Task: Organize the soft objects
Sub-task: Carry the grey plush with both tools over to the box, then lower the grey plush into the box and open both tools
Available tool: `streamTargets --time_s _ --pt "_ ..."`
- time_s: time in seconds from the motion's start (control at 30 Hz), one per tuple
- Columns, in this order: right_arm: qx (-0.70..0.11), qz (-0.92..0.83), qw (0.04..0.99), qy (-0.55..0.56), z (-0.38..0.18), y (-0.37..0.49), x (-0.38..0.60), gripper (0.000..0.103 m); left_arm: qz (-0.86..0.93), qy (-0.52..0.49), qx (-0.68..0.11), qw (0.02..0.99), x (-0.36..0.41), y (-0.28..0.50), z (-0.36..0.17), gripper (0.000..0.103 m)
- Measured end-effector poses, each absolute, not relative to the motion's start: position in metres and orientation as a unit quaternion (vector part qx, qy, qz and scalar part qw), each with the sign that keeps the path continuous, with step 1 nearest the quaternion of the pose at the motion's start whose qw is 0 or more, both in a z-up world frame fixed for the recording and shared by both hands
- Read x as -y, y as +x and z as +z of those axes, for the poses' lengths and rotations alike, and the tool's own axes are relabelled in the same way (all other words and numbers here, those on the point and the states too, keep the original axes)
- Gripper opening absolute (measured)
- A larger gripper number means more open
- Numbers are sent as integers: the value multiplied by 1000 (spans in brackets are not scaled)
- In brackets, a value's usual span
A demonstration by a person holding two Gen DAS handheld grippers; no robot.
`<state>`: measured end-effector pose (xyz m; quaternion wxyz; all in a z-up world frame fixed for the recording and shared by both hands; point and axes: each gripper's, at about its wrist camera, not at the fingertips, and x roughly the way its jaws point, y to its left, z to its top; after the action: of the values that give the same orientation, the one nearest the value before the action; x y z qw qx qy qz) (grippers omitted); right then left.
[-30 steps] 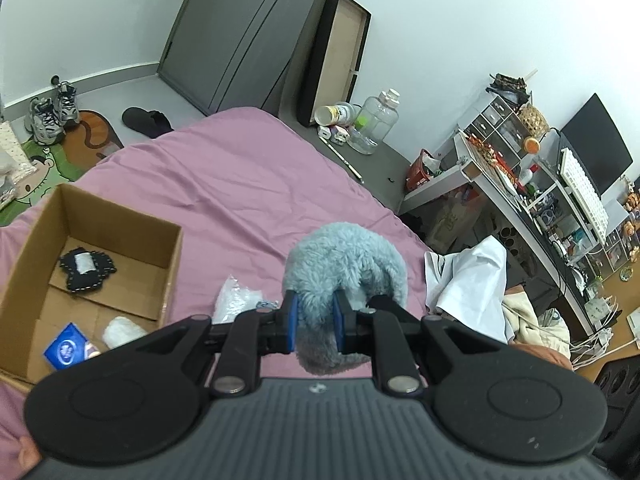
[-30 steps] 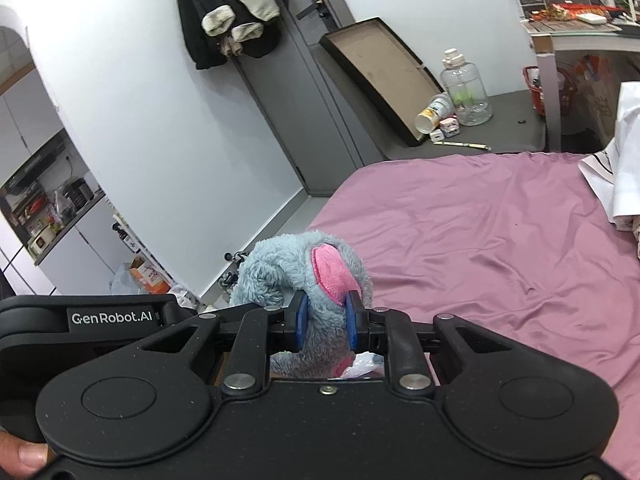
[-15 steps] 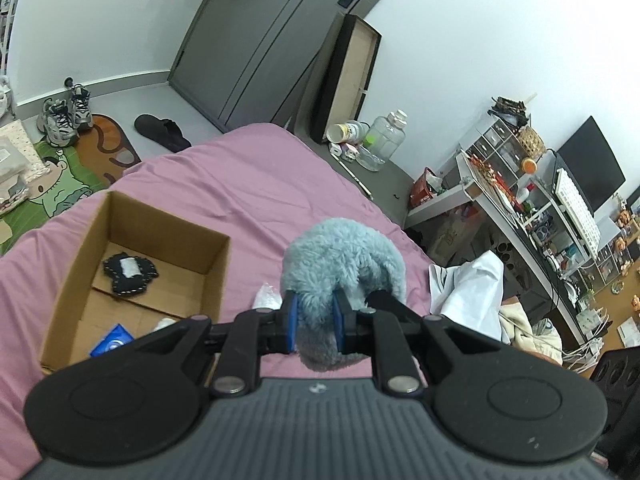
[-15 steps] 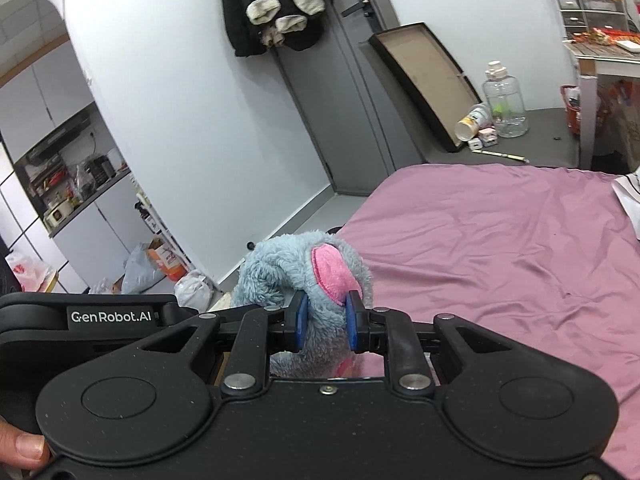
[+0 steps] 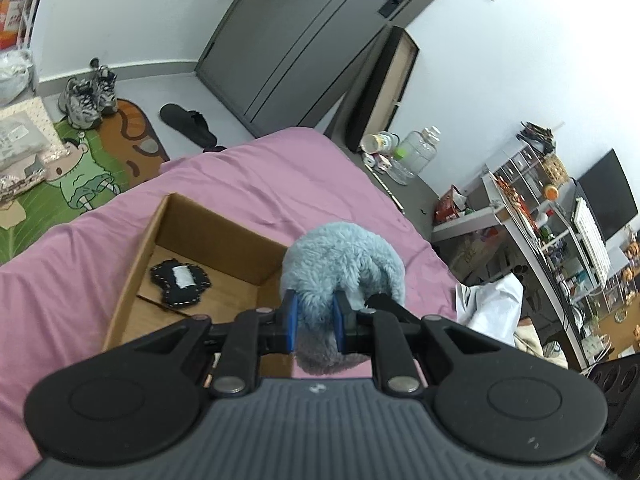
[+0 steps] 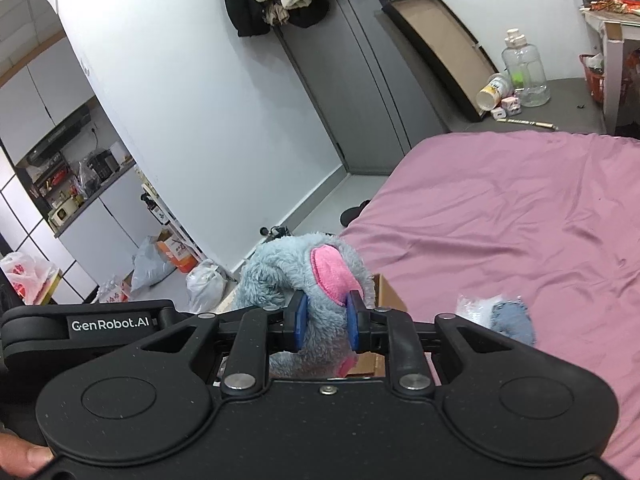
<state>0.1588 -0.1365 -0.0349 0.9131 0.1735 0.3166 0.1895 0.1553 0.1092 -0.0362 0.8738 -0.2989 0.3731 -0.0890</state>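
Left gripper (image 5: pixel 314 322) clamped on the plush (image 5: pixel 342 264), blue pads sunk into grey-blue fur. Right gripper (image 6: pixel 325 322) clamped on the same plush (image 6: pixel 304 280), just under a pink ear patch (image 6: pixel 334 274). Held up between both, clear of the bed (image 5: pixel 280 184), hanging at the near right corner of the box (image 5: pixel 218 224) (partly over the rim, partly outside it, from the left wrist view). Open cardboard box sitting on the pink sheet, a black pad with a white centre (image 5: pixel 180 280) lying flat on its floor. To the right of the plush in the right wrist view, a crinkly clear bag (image 6: pixel 474 310) touching a small grey-blue fuzzy piece (image 6: pixel 514 318), both on the sheet. Further out: sneakers (image 5: pixel 86 94) on a cartoon mat (image 5: pixel 88 168), a black slipper (image 5: pixel 188 122) on the floor, a grey door (image 5: pixel 304 40), white cloth (image 5: pixel 494 308) beside the bed edge, cluttered shelves (image 5: pixel 560 232) along the right wall. Fingertip (image 6: pixel 24 458) at the bottom left corner.
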Motion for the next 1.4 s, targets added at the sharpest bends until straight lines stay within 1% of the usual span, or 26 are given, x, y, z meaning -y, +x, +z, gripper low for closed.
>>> streamTargets --time_s 0.3,0.57,0.87,0.97,1.0,1.13,1.23,1.3,1.33,1.4 --pt "-341 179 908 166 -57 179 109 24 -84 -314 -395 859 -136 180 -73 17" --pt "-358 160 907 157 -79 196 93 25 -83 -331 -416 843 -149 201 -107 17" --pt "-360 139 911 147 -89 202 92 28 -77 -326 -444 831 -142 221 -134 17" --pt "-364 134 910 143 -88 203 95 29 -70 -323 -445 833 -142 219 -134 18" --pt "-367 132 909 145 -88 204 96 29 -68 -318 -444 835 -142 218 -132 21" --pt "-376 125 906 151 -86 201 100 29 -62 -302 -438 844 -141 214 -119 22" --pt "-383 125 903 149 -80 198 101 30 -47 -290 -432 853 -140 211 -106 31" --pt "-388 123 902 143 -75 196 103 32 -36 -280 -426 860 -136 209 -95 48" --pt "-391 125 901 142 -72 196 105 32 -32 -273 -421 864 -133 206 -89 52" --pt "-396 130 898 143 -67 194 111 34 -31 -261 -413 872 -128 202 -78 64"
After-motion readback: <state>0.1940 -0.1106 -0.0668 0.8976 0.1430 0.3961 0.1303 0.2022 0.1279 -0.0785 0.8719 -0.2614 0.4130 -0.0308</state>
